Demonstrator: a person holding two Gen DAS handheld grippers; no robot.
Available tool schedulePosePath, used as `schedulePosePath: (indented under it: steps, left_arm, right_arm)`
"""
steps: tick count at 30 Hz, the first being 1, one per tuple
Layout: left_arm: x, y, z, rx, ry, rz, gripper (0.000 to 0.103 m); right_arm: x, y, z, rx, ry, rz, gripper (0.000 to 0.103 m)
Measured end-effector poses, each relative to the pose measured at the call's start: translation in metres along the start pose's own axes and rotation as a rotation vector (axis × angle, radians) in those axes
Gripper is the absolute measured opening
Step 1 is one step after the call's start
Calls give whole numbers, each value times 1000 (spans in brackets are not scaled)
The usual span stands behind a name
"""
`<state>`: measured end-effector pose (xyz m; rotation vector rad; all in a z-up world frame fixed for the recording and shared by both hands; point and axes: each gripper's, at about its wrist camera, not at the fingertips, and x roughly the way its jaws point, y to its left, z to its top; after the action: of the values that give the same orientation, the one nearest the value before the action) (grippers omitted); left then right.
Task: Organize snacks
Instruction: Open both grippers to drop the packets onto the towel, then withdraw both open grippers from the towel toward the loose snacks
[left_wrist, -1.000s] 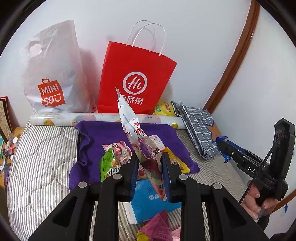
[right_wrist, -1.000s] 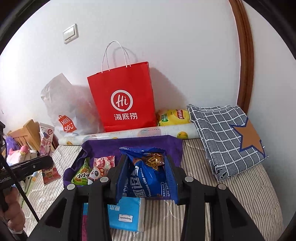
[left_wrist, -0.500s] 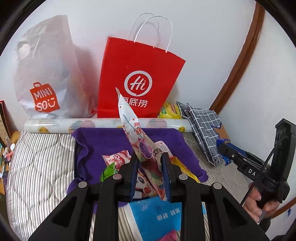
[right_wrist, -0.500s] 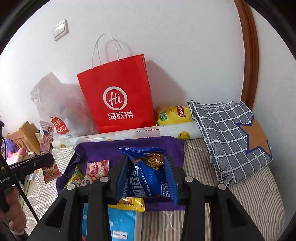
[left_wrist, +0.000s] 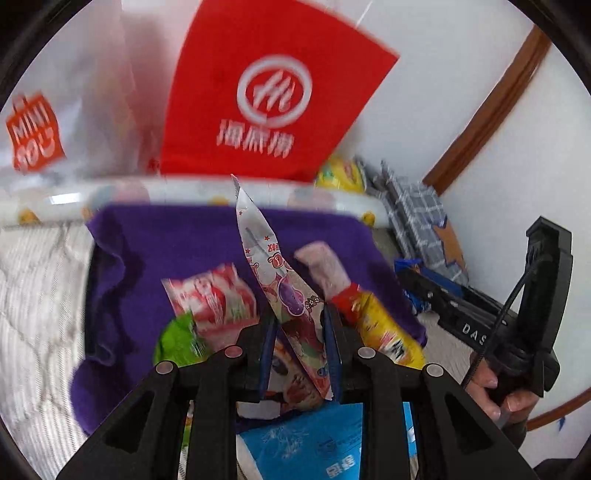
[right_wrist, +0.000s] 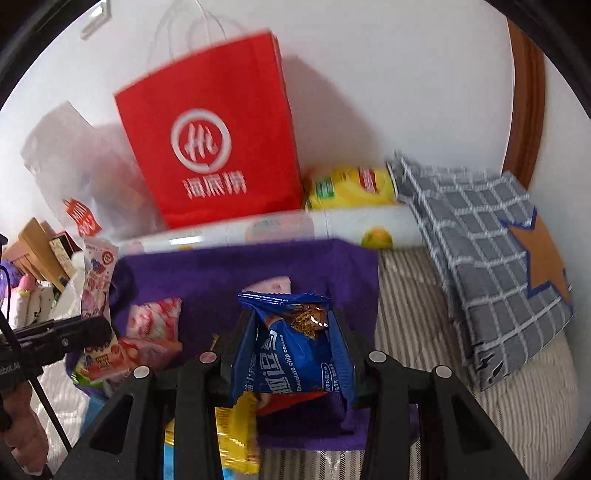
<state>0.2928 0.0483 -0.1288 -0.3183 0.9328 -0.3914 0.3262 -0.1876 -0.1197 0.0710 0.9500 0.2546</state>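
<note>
Background blurred, red bag (left_wrist: 273, 92) top cut off. Left gripper (left_wrist: 300, 332) pinches silver candy packet (left_wrist: 284, 291); right gripper (right_wrist: 291, 347) clamps blue cookie pack (right_wrist: 291, 354); both angled down over purple cloth (right_wrist: 236, 269).

White wall (right_wrist: 369, 92) with curved brown wooden trim (right_wrist: 526, 110); striped quilted mattress (left_wrist: 40, 295) below.

The left claw (left_wrist: 300, 341) pinches a white snack packet (left_wrist: 275, 273) above the purple cloth (left_wrist: 184, 236).
</note>
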Motion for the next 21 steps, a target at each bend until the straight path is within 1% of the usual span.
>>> schedulePosePath:
  steps: [2,4,7,9,11,12,13,17,21]
  left_arm:
    - [8,7,-2,-32,32,-16,25]
    - [10,16,-3,-64,38,-41,25]
    - [8,20,-4,-87,39,-64,25]
    - [7,18,-3,-82,39,-58,28]
    - [8,16,-3,-74,41,-54,34]
    - [7,17,-3,-70,40,-54,36]
    - [6,15,-3,-64,38,-50,37]
    - [5,12,-2,-46,34,-29,46]
    - [3,13,-1,-49,33,-24,47]
  right_arm:
    - [6,-3,-4,5,21,0,38]
    - [11,-4,-5,6,37,1,40]
    - [11,-6,-6,18,48,13,41]
    - [5,-5,-6,19,43,40,41]
    - [-2,-1,-7,5,26,71,48]
    - [-5,3,-8,-14,21,88,55]
    - [-7,7,-9,-33,18,101,58]
    - [-10,26,-13,-101,31,135,58]
    - [-2,40,-20,-164,77,135,58]
